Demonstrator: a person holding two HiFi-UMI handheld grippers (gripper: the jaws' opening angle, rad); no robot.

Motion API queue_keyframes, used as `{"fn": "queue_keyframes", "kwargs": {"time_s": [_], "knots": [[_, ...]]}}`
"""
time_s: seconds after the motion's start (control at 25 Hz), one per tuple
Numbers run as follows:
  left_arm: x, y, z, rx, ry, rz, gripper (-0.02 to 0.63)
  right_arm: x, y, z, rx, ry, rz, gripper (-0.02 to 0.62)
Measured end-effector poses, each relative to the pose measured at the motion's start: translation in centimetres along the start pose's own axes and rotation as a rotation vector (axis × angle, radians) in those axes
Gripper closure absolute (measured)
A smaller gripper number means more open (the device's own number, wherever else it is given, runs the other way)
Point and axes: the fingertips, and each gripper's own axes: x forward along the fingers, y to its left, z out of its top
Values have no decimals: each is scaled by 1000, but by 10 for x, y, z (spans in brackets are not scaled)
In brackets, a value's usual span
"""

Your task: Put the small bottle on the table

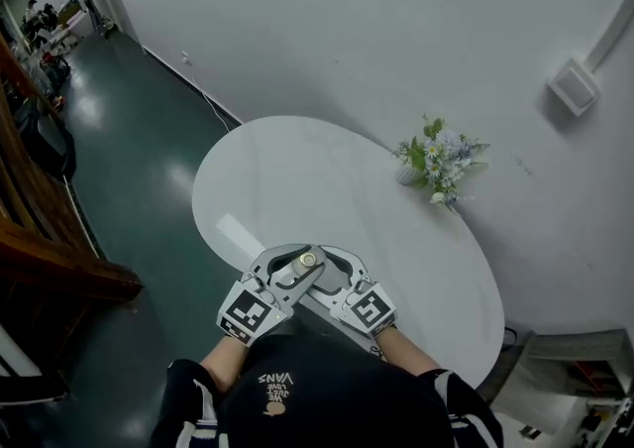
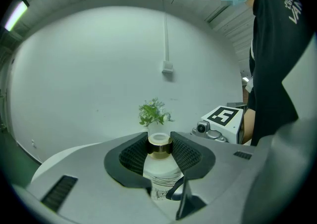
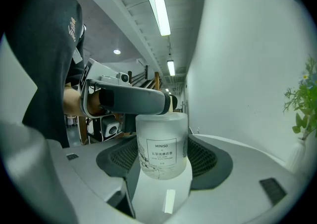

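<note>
Step in hand, by judgement: small bottle (image 1: 306,260) carried for set-down, not yet placed. Position: lower centre of the head view, upright, aloft over the near rim of the white tabletop (image 1: 297,178). Left tongs (image 2: 159,151) clenched on the gold collar at the neck. Right tongs (image 3: 162,154) clenched on the frosted body, label toward that camera. A two-point grip, then, with both sets of tongs meeting at the same item. Next move, as estimated: lower straight down onto bare tabletop with the bottle upright, confirm base contact, then release one set of tongs at a time and draw each back clear of the neck and body. Containers: bottle walls frosted, fill level not discernible. Pale vase (image 1: 408,174) at right centre of the head view, holding green sprigs and pale flowers (image 1: 443,154), well apart from the bottle.
</note>
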Motion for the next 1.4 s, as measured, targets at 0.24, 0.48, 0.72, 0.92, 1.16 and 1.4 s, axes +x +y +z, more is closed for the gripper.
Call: {"fn": "queue_keyframes", "kwargs": {"time_s": [0.24, 0.48, 0.72, 0.92, 1.16, 1.4], "knots": [[16, 56, -12, 4, 11, -53, 448, 44, -42, -10, -36, -8, -68, 322], [29, 112, -22, 8, 20, -73, 448, 76, -80, -18, 24, -7, -180, 322], [44, 177, -31, 24, 9, -36, 448, 91, -107, -19, 104, 11, -270, 322], [58, 226, -44, 34, -1, 19, 447, 100, -122, -29, 144, 19, -319, 322], [83, 280, -59, 61, 5, 76, 448, 107, -136, -39, 178, 36, -363, 322], [108, 323, -78, 48, 23, 113, 448, 110, -147, -49, 208, 45, -390, 322]]}}
